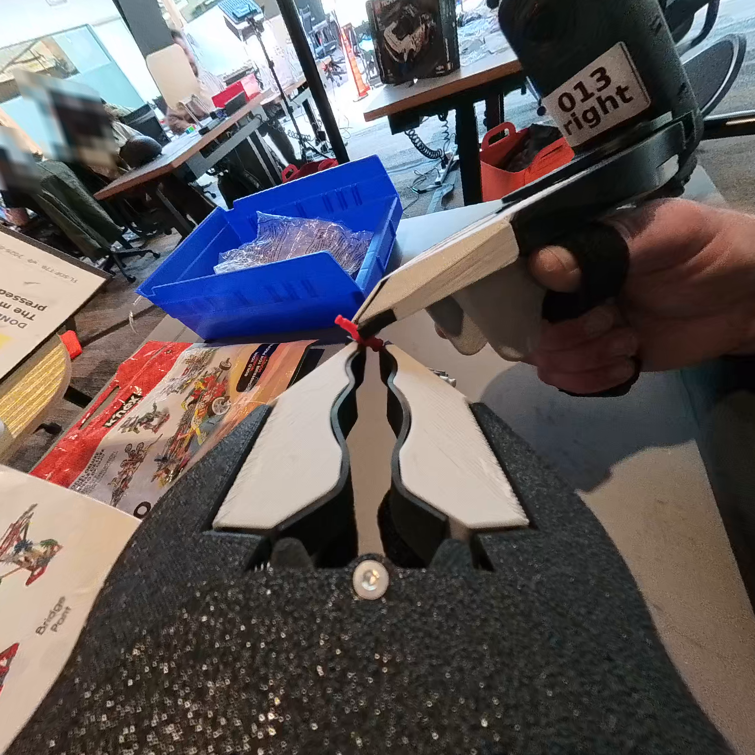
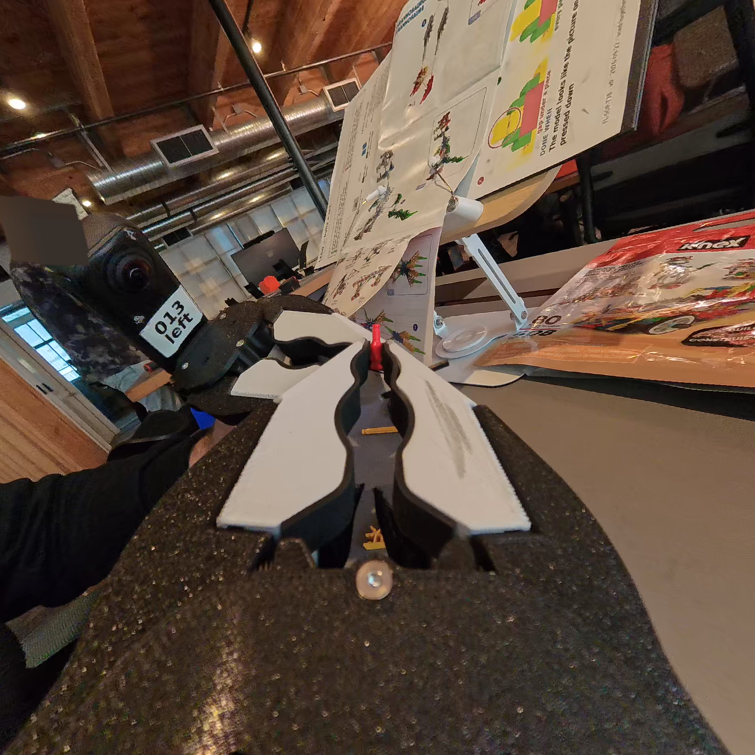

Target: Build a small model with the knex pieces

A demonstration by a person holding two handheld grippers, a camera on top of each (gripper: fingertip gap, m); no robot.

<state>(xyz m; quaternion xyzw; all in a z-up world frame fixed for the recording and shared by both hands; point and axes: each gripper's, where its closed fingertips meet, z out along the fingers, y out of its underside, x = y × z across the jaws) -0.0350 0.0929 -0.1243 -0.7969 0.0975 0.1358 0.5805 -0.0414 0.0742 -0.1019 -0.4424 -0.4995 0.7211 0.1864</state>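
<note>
Red rod piece (image 1: pixel 358 334) – small, thin – pinched by left gripper (image 1: pixel 365 346) and right gripper (image 2: pixel 376 354) jaws.

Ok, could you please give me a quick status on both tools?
Left tool shut on red piece. Right tool shut on it too, tips meeting. Blue bin just beyond, toy bag alongside.
</note>
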